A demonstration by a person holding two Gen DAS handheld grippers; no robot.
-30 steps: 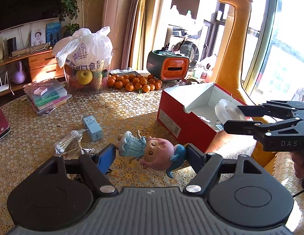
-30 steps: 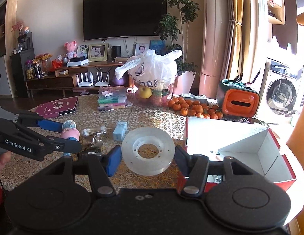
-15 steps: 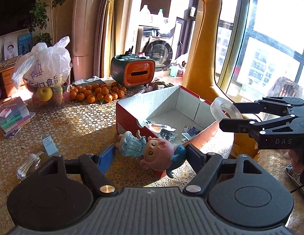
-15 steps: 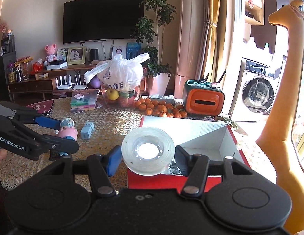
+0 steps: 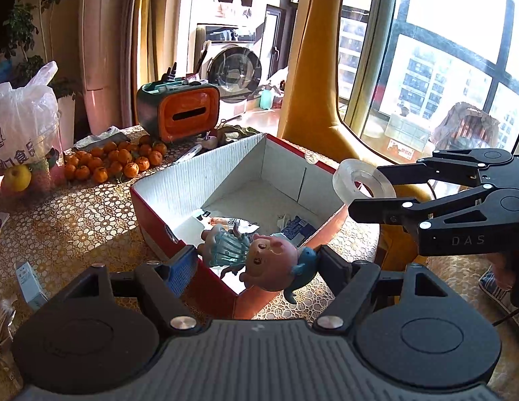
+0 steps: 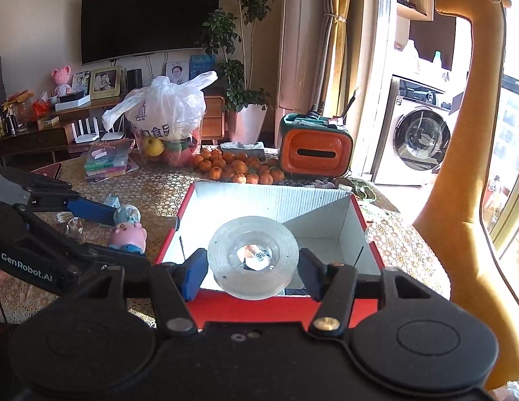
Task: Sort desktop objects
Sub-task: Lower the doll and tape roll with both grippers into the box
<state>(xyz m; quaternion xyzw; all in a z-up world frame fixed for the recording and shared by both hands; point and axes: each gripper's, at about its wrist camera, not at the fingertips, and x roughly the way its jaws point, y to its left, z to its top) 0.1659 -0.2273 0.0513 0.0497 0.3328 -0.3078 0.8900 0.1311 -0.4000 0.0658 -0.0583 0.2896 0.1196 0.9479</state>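
Left tongs are gripping a pig doll across its length, one pad on the pale blue skirt and the other on the blue end beyond the pink head, so that the doll's long axis is lying crosswise between the fingers, skirt to the left and head to the right, face turned up. The doll is hanging over the near left wall of the red box, which is standing near the right edge of the surface; papers and small packets are already lying on the box floor. The doll is judged light, stiff and smooth, so it is probably liable to pivot under an end-to-end hold; a hold across the head would likely be steadier. Right tongs are clamping a clear tape roll by its outer rim on opposite sides, with its hole facing the camera and its axis running forward along the fingers. The roll is hovering above the near wall of the box. It is judged light, rigid and slippery, its rim being the natural purchase.
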